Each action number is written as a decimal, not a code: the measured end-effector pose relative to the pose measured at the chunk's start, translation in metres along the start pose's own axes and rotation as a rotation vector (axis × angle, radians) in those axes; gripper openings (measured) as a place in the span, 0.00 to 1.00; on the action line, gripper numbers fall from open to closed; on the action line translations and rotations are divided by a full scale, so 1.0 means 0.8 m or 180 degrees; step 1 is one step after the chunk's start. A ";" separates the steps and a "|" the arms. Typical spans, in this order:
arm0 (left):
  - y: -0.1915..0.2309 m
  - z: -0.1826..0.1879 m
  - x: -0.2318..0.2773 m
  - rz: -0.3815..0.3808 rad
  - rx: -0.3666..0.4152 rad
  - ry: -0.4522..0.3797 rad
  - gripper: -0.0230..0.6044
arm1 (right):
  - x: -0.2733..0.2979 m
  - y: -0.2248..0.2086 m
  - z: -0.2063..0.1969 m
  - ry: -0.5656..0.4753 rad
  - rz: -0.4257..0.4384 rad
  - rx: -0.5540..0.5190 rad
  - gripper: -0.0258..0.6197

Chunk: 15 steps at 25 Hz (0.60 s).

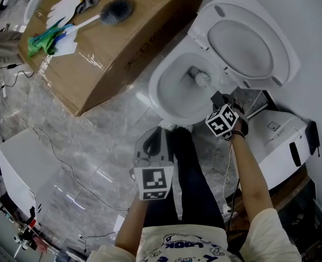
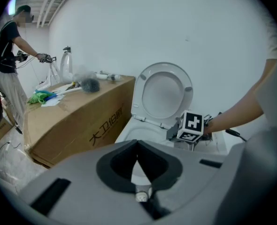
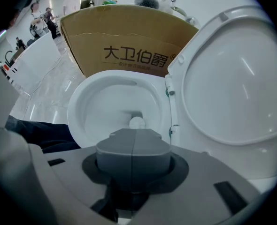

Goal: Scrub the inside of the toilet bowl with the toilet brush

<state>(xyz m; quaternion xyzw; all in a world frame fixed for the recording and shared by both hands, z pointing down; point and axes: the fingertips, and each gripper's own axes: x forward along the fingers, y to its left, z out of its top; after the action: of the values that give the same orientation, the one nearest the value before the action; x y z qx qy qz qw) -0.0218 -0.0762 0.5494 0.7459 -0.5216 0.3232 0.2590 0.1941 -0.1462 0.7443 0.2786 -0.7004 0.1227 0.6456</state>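
The white toilet bowl [image 1: 162, 94] stands open with its lid [image 1: 243, 42] raised. The toilet brush head [image 1: 202, 79] sits down inside the bowl near the drain, and in the right gripper view it shows as a pale knob [image 3: 137, 122] just past the jaws. My right gripper [image 1: 216, 100] hangs over the bowl's right rim, shut on the brush handle [image 3: 133, 137]. My left gripper [image 1: 153, 142] is held lower, in front of the bowl above my legs, jaws together with nothing in them [image 2: 137, 146]. From there I see the bowl [image 2: 129, 134] and the right gripper's marker cube [image 2: 191, 126].
A large cardboard box [image 1: 112, 48] lies left of the toilet, with a dark fluffy brush [image 1: 116, 10] and a green cloth [image 1: 41, 42] on top. A white appliance [image 1: 281, 141] stands at right, a white cabinet [image 1: 24, 162] at left. Cables cross the marble floor [image 1: 95, 135]. A person [image 2: 7, 55] works far left.
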 end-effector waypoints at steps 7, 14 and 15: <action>0.004 -0.004 -0.002 0.0008 -0.0020 0.0007 0.04 | -0.006 0.028 -0.014 0.0046 0.0168 0.0120 0.29; 0.002 -0.009 -0.005 -0.0001 -0.0029 0.0012 0.04 | -0.012 0.064 -0.003 0.0009 0.0526 0.0410 0.30; 0.002 -0.010 -0.005 0.0001 -0.0032 0.0012 0.04 | -0.012 0.070 0.001 -0.0008 0.0595 0.0487 0.30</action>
<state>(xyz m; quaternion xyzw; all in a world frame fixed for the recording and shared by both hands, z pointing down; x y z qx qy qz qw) -0.0264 -0.0683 0.5516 0.7439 -0.5229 0.3221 0.2638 0.1631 -0.0990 0.7456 0.2608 -0.7127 0.2351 0.6073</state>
